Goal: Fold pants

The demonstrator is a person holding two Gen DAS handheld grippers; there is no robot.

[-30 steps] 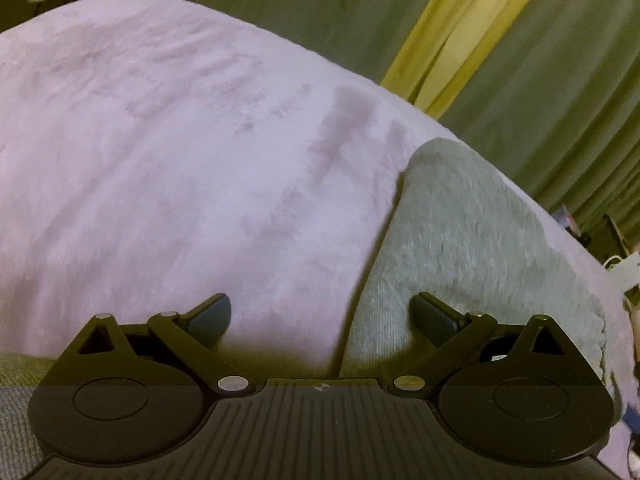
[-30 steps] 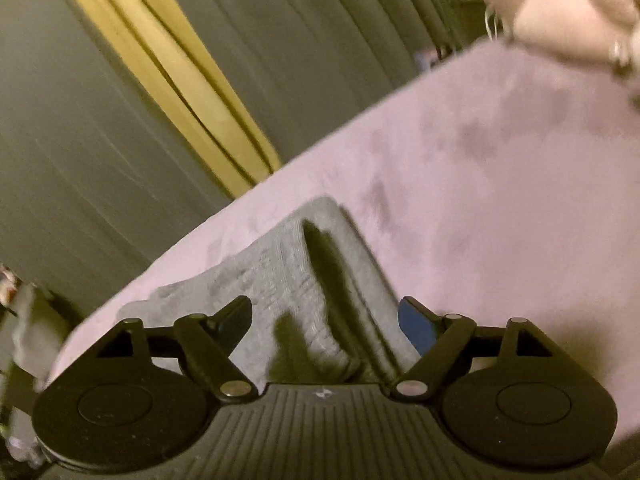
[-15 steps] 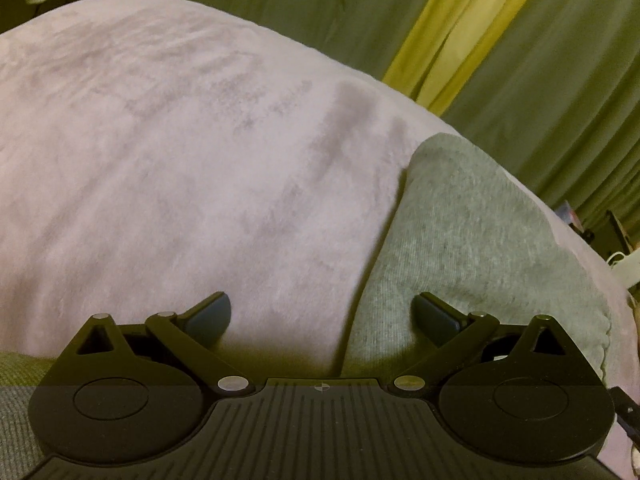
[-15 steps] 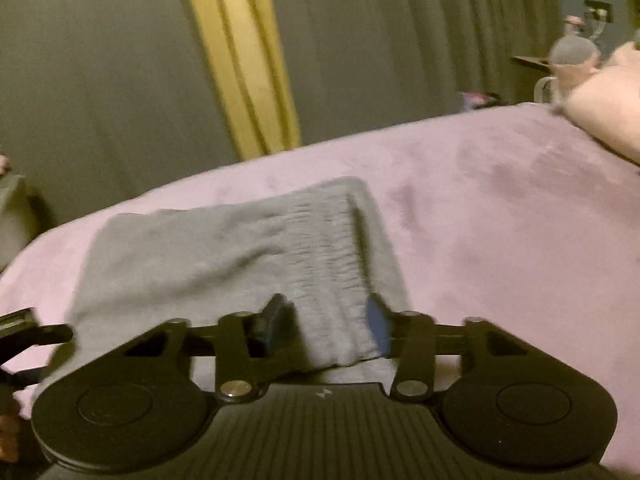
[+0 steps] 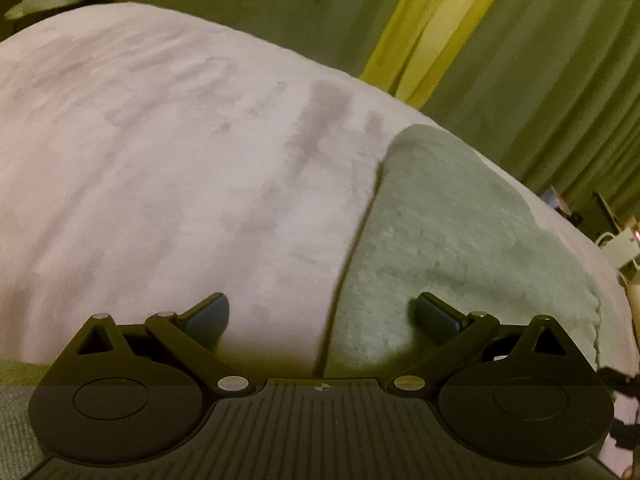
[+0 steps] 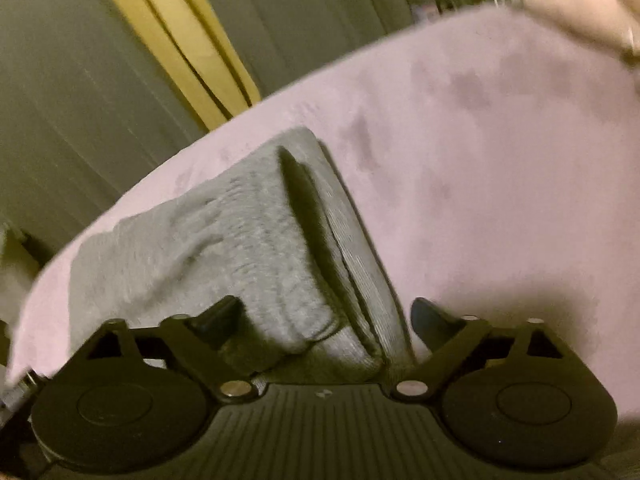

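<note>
Fingers (image 5: 208, 314) of left gripper (image 5: 322, 312) and right gripper (image 6: 324, 314) spread wide, folded grey pants (image 6: 224, 240) lying lengthwise away across pink blanket (image 5: 160, 160)

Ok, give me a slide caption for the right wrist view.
Open right claw poised over the near edge of folded grey knit pants lying on a plush pink blanket, yellow-striped curtain behind.

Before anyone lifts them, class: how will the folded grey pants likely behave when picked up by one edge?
The grey pants look like soft knit, so they would probably droop. Their stacked layers lie loose, so the fold may fall open. They sit on a plush pink blanket, which may grip them.
</note>
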